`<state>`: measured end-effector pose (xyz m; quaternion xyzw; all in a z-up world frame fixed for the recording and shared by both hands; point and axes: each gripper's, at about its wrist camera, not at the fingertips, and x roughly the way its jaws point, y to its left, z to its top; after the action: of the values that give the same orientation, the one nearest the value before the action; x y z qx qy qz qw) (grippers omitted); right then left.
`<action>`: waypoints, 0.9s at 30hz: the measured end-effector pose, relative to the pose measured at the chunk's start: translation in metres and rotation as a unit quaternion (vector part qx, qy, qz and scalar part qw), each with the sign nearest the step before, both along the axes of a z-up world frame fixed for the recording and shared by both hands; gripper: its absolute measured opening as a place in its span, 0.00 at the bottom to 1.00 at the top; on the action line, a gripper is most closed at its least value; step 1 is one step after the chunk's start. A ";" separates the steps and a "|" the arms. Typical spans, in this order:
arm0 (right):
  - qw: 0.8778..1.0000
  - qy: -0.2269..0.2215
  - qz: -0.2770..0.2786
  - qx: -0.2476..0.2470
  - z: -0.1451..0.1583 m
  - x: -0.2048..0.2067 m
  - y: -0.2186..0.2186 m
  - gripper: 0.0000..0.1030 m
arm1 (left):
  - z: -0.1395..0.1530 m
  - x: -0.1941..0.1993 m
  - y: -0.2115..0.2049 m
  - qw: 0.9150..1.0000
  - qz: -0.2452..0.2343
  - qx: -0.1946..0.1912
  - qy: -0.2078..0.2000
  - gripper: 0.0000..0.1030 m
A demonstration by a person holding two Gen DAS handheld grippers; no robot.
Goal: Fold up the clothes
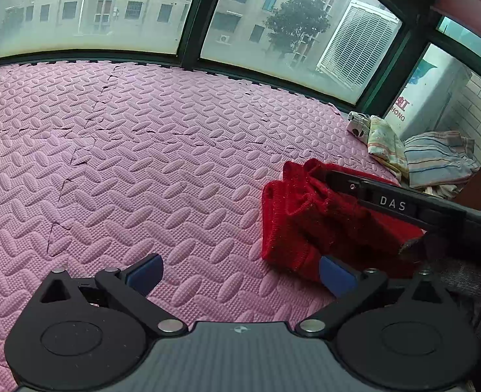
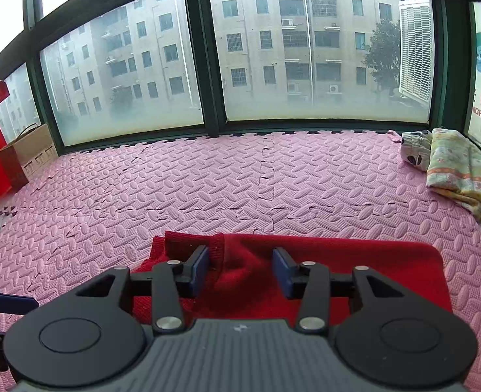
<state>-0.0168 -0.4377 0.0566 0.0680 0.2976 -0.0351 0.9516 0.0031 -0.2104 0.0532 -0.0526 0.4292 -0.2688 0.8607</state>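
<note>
Fold risk: red knitted garment (image 2: pixel 322 271) bunched on pink foam floor mat (image 2: pixel 207 189).
Both grippers spread, holding nothing: right gripper (image 2: pixel 243 271) straddles the ribbed edge, left gripper (image 1: pixel 240 272) beside it; a one-layer pinch would skew the fold.

Right gripper (image 2: pixel 240 269) over a folded red knit garment (image 2: pixel 354 268), blue pads (image 2: pixel 199 269) spread apart, pink foam mat (image 2: pixel 207 189) beneath, folded clothes (image 2: pixel 453 170) far right, cardboard box (image 2: pixel 27 153) far left by the window (image 2: pixel 322 49)

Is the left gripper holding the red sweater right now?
No, the left gripper is open over bare pink mat, with the red sweater off to its right.
</note>
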 end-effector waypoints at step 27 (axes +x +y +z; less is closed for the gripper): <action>0.999 -0.036 -0.026 -0.021 -0.006 -0.144 0.055 1.00 | -0.009 -0.087 0.024 0.999 0.005 0.050 -0.017 1.00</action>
<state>-0.1612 -0.3828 0.0509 0.0573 0.2601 -0.0629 0.9618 -0.0834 -0.1860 0.0441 -0.0069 0.4274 -0.2430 0.8708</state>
